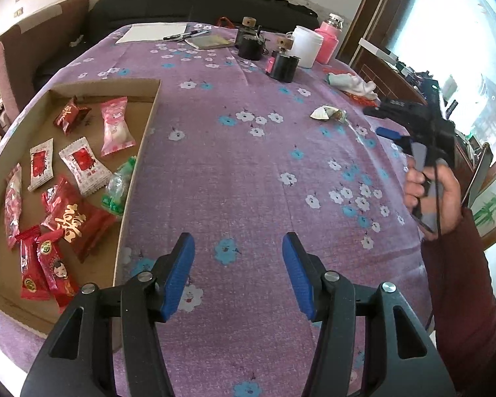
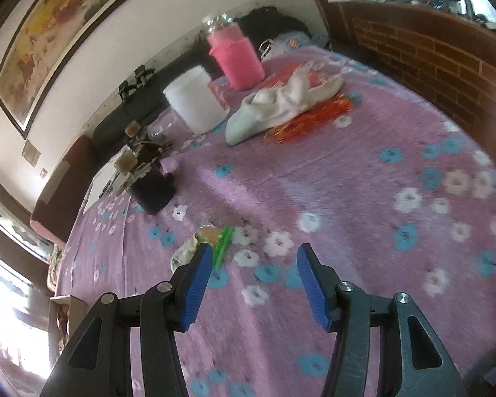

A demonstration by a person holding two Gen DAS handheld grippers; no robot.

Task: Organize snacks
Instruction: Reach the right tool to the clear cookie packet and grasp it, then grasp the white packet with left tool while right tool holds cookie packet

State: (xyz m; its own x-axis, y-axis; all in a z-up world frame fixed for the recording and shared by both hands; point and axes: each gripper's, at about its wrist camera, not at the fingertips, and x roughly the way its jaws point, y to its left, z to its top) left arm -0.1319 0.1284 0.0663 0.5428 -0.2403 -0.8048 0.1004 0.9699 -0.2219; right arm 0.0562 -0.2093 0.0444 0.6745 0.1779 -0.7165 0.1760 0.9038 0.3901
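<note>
Bench (image 1: 248, 165) under purple floral cloth. Cardboard tray (image 1: 139, 152) at left, wrapped snacks (image 1: 79, 165) lying inside. One loose snack (image 2: 211, 241) on cloth, just beyond right gripper (image 2: 254, 284). Left gripper (image 1: 238, 274) and right both spread, nothing between.

tablecloth (image 1: 248, 165): matt woven cloth, floral print
box (image 1: 139, 152): plain brown cardboard, matt
snack wrappers (image 1: 79, 221): glossy plastic film
gripper pads (image 1: 178, 274): blue ribbed, probably rubber
white rag (image 2: 281, 106): soft cloth
</note>
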